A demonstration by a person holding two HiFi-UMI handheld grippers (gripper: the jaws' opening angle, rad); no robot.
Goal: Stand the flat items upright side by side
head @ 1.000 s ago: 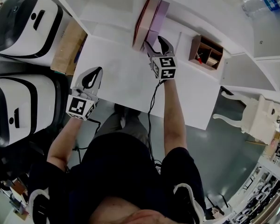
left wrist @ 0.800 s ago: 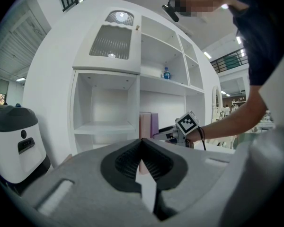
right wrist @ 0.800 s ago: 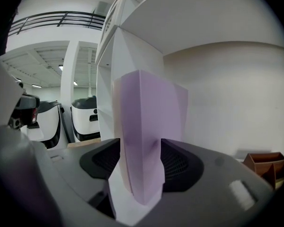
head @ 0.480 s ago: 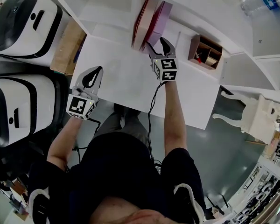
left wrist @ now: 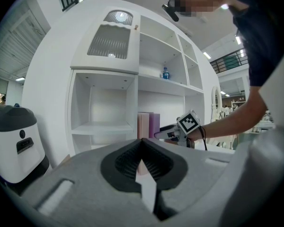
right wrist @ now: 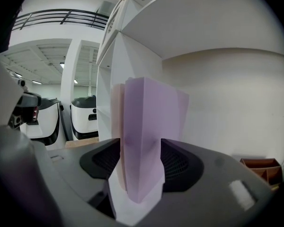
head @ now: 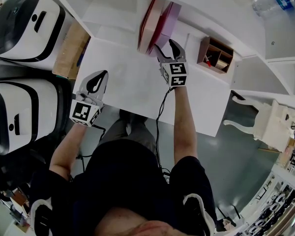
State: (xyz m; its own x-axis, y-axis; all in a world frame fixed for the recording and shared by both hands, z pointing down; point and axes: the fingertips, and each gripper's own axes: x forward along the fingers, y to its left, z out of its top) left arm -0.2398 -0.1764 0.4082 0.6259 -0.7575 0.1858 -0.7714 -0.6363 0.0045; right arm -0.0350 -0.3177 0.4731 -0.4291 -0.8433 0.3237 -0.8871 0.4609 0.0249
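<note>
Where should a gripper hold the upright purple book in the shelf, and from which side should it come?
Grip the purple book at its near upright edge, coming from the open front of the shelf, with one jaw on each flat face. It stands on end and looks thin enough to straddle. The right gripper holds it this way.

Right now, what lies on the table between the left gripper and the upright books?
Nothing: the head view shows bare white table between the left gripper and the books.
</note>
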